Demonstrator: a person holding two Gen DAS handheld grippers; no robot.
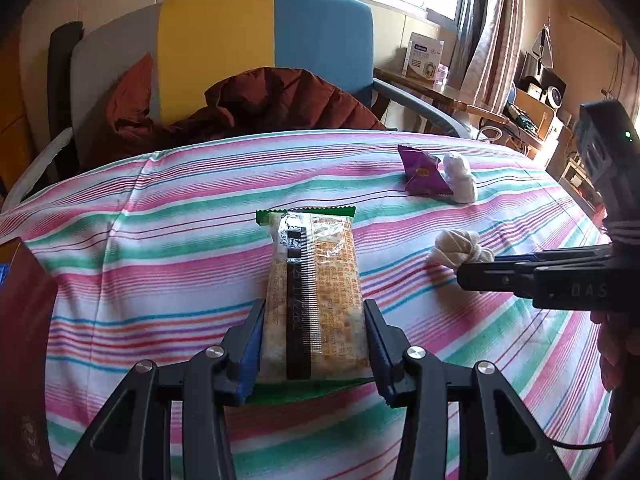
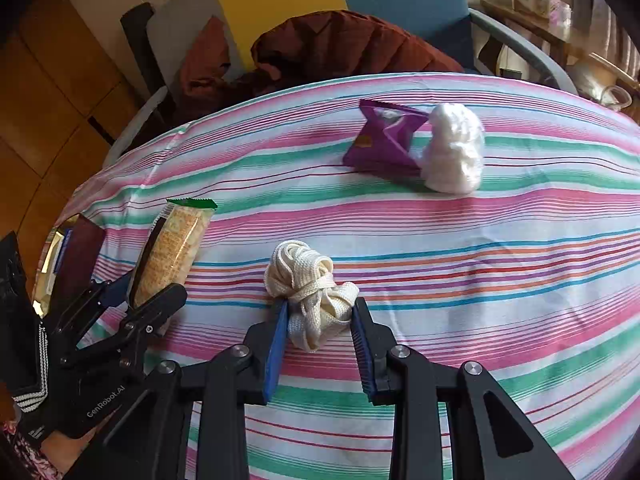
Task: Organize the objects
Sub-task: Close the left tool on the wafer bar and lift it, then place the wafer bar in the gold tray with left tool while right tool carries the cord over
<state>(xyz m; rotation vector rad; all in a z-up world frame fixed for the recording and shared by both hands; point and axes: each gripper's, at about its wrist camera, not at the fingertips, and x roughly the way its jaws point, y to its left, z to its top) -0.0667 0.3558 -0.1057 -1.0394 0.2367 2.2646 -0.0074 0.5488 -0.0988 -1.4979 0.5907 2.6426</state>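
My left gripper (image 1: 315,312) is shut on a cracker packet with green ends (image 1: 314,296), its jaws pressing both long sides above the striped cloth; the packet also shows in the right wrist view (image 2: 172,252). My right gripper (image 2: 320,312) straddles a knotted cream cord bundle (image 2: 308,288), with its pads touching the bundle's sides. The bundle (image 1: 458,250) and the right gripper (image 1: 480,276) also show in the left wrist view. A purple snack packet (image 2: 380,140) and a white wad (image 2: 454,152) lie together farther back.
A table under a pink, green and white striped cloth (image 2: 480,260). A dark red box (image 2: 78,256) lies at its left edge. A chair with a rust-coloured jacket (image 1: 260,100) stands behind the table. A side table with a box (image 1: 424,56) is at the right.
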